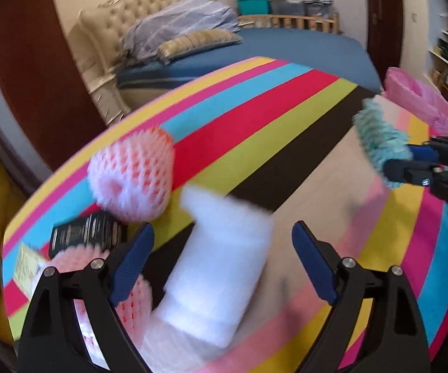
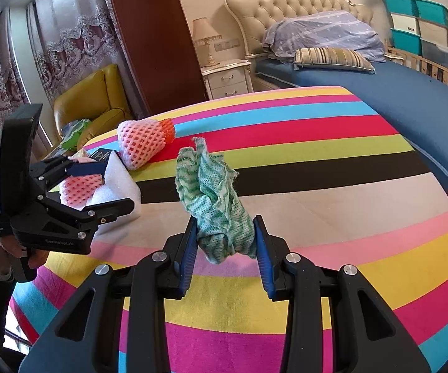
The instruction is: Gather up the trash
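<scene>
I'm working over a striped cloth-covered table (image 2: 333,130) in a bedroom, with the blue bed (image 2: 410,99) right behind its far edge and a yellow armchair (image 2: 93,99) off the far-left corner. The middle and right of the table are bare, so I have free room there; the clutter sits bunched at the left edge. At the right rim I can see a pink plastic bag (image 1: 423,99), thin and crinkled. My right gripper (image 2: 227,248) is clamped on a crumpled green-and-white mesh cloth (image 2: 214,186), soft and woven, its loose end standing up above the pads and held clear of the table. My left gripper (image 1: 221,264) stands wide, its blue ribbed pads either side of a white foam sheet (image 1: 221,267) without pressing it; that view is blurred. The foam is thick, matte and folded into a blocky roll. Just beside it on the left lies a pink foam net sleeve (image 1: 130,295), and further back a second net sleeve (image 2: 140,143), bulbous, with an orange end. A small black box (image 1: 87,233) lies between them, near the left edge.
</scene>
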The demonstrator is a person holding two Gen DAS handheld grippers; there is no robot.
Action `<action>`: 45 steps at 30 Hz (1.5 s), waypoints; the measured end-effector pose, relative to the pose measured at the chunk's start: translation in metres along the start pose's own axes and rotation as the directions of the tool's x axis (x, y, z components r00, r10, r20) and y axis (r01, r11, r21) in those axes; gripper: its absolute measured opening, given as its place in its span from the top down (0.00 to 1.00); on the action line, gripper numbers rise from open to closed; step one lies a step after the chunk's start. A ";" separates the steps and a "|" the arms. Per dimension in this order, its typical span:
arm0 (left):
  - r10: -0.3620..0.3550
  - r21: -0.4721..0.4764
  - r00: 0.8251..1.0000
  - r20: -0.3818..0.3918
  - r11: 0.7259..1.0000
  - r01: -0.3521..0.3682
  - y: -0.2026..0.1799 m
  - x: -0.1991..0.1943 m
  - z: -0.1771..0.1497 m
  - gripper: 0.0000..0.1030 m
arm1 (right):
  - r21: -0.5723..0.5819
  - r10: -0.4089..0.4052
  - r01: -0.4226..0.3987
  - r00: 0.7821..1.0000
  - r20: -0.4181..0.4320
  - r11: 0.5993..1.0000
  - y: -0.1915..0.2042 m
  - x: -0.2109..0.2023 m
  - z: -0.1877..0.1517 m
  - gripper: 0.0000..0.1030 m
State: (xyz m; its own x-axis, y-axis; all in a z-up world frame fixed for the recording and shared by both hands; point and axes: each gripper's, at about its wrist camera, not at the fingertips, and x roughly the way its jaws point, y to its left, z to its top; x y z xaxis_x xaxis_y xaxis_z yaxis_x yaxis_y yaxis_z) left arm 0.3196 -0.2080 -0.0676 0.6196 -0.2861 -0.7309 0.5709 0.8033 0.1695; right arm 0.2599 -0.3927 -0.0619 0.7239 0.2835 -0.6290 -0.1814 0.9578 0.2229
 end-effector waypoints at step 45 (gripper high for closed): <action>-0.044 -0.199 0.994 0.101 0.978 0.064 -0.005 -0.100 -0.066 0.05 | 0.015 -0.027 0.026 0.998 0.063 1.000 -0.005 -0.062 -0.020 0.66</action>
State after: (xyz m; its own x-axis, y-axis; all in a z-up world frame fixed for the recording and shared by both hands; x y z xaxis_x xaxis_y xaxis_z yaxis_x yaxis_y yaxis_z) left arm 0.2195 -0.1490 -0.0391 0.6448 -0.3728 -0.6672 0.4907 0.8712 -0.0126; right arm 0.2027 -0.4143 -0.0390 0.7690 0.2543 -0.5865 -0.1528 0.9640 0.2176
